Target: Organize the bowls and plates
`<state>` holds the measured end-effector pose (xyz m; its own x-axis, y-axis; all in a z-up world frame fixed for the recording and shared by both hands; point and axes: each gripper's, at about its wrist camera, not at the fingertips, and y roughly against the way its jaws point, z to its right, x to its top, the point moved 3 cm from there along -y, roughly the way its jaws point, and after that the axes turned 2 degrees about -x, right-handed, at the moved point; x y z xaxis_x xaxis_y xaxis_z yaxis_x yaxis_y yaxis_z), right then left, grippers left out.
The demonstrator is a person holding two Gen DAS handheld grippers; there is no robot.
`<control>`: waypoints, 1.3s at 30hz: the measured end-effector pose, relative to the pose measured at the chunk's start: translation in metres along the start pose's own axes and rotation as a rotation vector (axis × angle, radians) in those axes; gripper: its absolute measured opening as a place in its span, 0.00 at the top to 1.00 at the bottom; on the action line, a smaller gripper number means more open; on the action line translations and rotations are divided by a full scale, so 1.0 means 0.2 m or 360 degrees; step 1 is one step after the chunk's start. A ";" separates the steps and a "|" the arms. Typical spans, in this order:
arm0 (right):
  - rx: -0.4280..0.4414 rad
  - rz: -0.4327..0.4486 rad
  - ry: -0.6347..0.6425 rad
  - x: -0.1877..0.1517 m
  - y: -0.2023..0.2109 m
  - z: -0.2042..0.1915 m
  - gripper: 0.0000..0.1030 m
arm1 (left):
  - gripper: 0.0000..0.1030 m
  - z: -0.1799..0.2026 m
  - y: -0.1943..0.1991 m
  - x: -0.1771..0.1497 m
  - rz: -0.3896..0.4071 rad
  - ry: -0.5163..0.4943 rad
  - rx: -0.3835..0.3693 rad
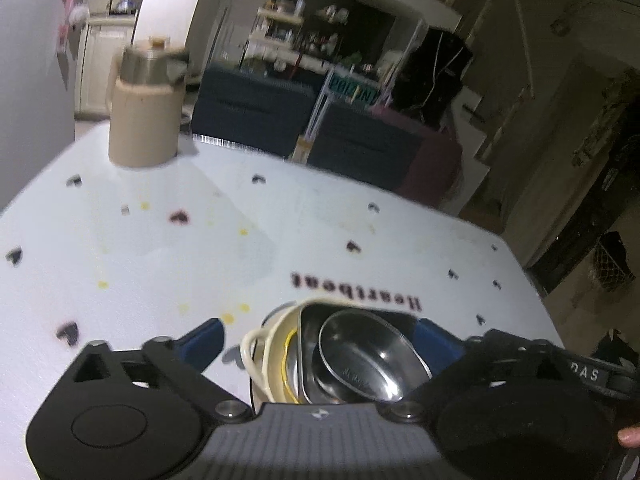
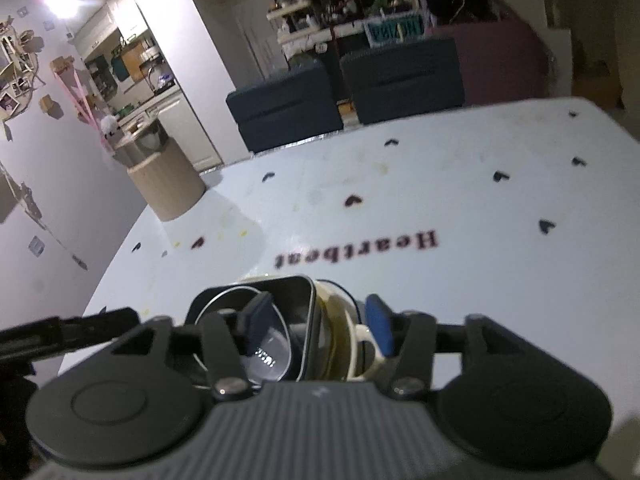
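Both grippers (image 1: 320, 344) (image 2: 316, 316) wide around dishes (image 1: 352, 360)

The left gripper (image 1: 320, 340) has a grey ribbed body, flanked by two black rounded housings with embossed circles. Silver screws sit at the pivots, and black linkage arms carry blue fingers (image 1: 202, 342). The right gripper (image 2: 316, 320) is built alike: grey ribbed centre, black housings, silver screws, blue fingers (image 2: 378, 326). White letters "DAS" mark a black strap (image 1: 592, 374).

Glossy steel bowl (image 1: 366, 360) in matt cream ceramic dish (image 1: 264, 356); smooth white tablecloth (image 1: 200, 248).
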<state>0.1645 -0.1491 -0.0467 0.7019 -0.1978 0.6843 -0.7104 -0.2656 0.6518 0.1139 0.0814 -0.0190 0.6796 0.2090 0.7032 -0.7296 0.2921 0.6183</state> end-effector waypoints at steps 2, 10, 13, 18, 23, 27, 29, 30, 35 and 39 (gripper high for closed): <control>-0.0021 0.0052 0.0017 0.00 0.05 0.00 0.27 | 0.00 0.02 0.05 0.01 0.0038 -0.0032 0.0012; -0.0079 0.0300 0.0056 0.02 0.31 0.02 0.02 | 0.00 0.12 0.26 0.01 0.0205 -0.0181 0.0061; -0.0096 0.0348 0.0065 0.00 0.39 0.02 0.00 | 0.00 0.15 0.34 -0.02 0.0248 -0.0235 0.0105; -0.0161 0.0410 0.0099 -0.09 0.46 0.00 0.00 | 0.00 0.15 0.40 -0.13 0.0242 -0.0301 0.0122; -0.0207 0.0472 0.0145 -0.22 0.52 -0.02 0.00 | 0.00 0.13 0.44 -0.24 0.0231 -0.0352 0.0164; -0.0249 0.0507 0.0181 -0.32 0.55 -0.02 0.00 | 0.00 0.11 0.47 -0.31 0.0236 -0.0392 0.0177; -0.0262 0.0514 0.0205 -0.36 0.55 -0.03 0.00 | 0.00 0.11 0.48 -0.34 0.0236 -0.0415 0.0196; -0.0268 0.0515 0.0212 -0.37 0.55 -0.03 0.00 | 0.00 0.11 0.48 -0.35 0.0234 -0.0425 0.0208; -0.0288 0.0514 0.0247 -0.46 0.56 -0.04 0.00 | 0.00 0.09 0.48 -0.44 0.0207 -0.0452 0.0229; -0.0311 0.0524 0.0291 -0.52 0.57 -0.05 0.00 | 0.00 0.08 0.48 -0.51 0.0186 -0.0471 0.0262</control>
<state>0.0103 -0.1502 -0.0394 0.4273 -0.0672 0.9016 -0.9041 -0.0290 0.4263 -0.0265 0.0724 -0.0265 0.5569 -0.0542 0.8288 -0.8200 0.1228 0.5590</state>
